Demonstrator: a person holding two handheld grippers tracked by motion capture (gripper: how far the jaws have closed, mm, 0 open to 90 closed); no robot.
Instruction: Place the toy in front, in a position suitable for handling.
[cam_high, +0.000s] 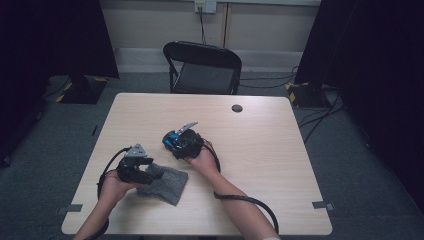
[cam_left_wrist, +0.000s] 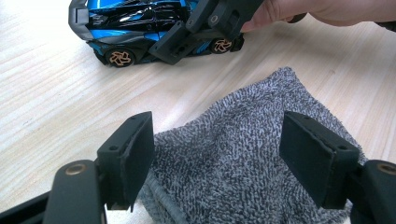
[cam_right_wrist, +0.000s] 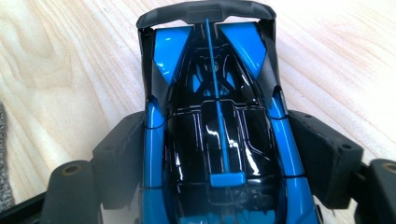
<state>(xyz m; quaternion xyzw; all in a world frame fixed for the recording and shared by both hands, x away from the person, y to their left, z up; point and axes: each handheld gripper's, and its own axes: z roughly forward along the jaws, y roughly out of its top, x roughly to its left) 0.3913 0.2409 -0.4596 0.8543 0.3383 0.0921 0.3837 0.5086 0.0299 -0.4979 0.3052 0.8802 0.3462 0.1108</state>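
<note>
Here my right gripper (cam_right_wrist: 219, 163) is clamped on the car (cam_right_wrist: 217, 121) — a blue and black toy sitting on the table (cam_high: 260, 150), jaws pressed to both its sides. My left gripper (cam_left_wrist: 219, 154) hangs released — jaws spread wide over the grey cloth (cam_left_wrist: 247, 154), just beside the car.

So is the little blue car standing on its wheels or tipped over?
On its wheels. In the left gripper view the toy car sits upright, both near-side wheels on the table, with the right gripper clamped across its sides.
</note>
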